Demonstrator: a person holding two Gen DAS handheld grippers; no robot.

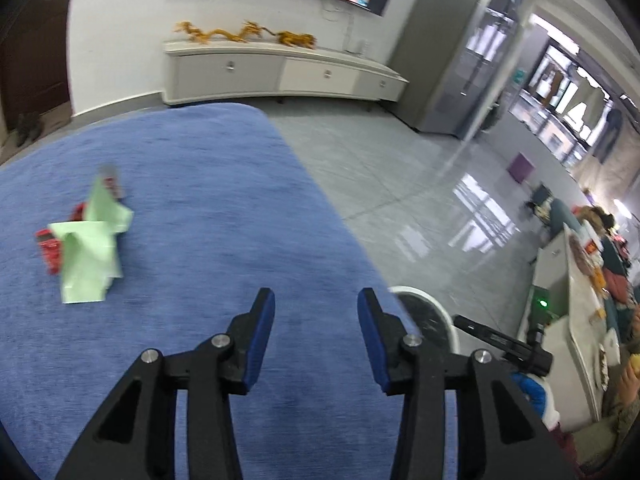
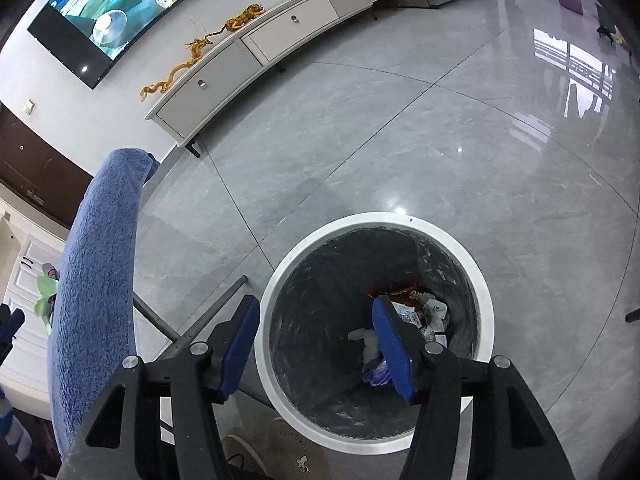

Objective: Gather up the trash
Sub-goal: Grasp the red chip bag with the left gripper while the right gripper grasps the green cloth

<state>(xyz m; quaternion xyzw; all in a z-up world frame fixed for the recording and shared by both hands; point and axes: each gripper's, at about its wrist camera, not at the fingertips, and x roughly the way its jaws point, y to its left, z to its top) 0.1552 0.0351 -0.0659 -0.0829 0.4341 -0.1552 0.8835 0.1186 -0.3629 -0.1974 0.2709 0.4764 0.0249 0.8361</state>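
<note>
Left gripper (image 1: 316, 300) hangs over the blue cloth (image 1: 208, 216). Jaws spread wide, nothing between the pads.

Trash left on the cloth: a crumpled green paper (image 1: 90, 248) at about 10 o'clock from the left gripper, well apart from it. It lies on top of a red wrapper (image 1: 50, 250), whose edges show at the paper's 9 o'clock side and again near its top. Both are motion-blurred; print on the wrapper unreadable.

At 3 o'clock from the left gripper, a sliver of the bin (image 1: 434, 308) rim shows past the cloth's edge.

Right gripper (image 2: 316, 308) is held above the bin (image 2: 276, 280), looking down into it. Jaws wide, empty. The left pad sits over the bin's white rim, the right pad over the opening.

Bin interior: black liner (image 2: 320, 320); a heap of litter (image 2: 424, 316) at the bottom, white scraps and something brownish, partly hidden by the right finger.

Cloth edge (image 2: 96, 288) runs at 9 o'clock from the right gripper; the green paper (image 2: 43, 300) is just visible beyond it.

Floor (image 2: 400, 140) is grey tile.
</note>
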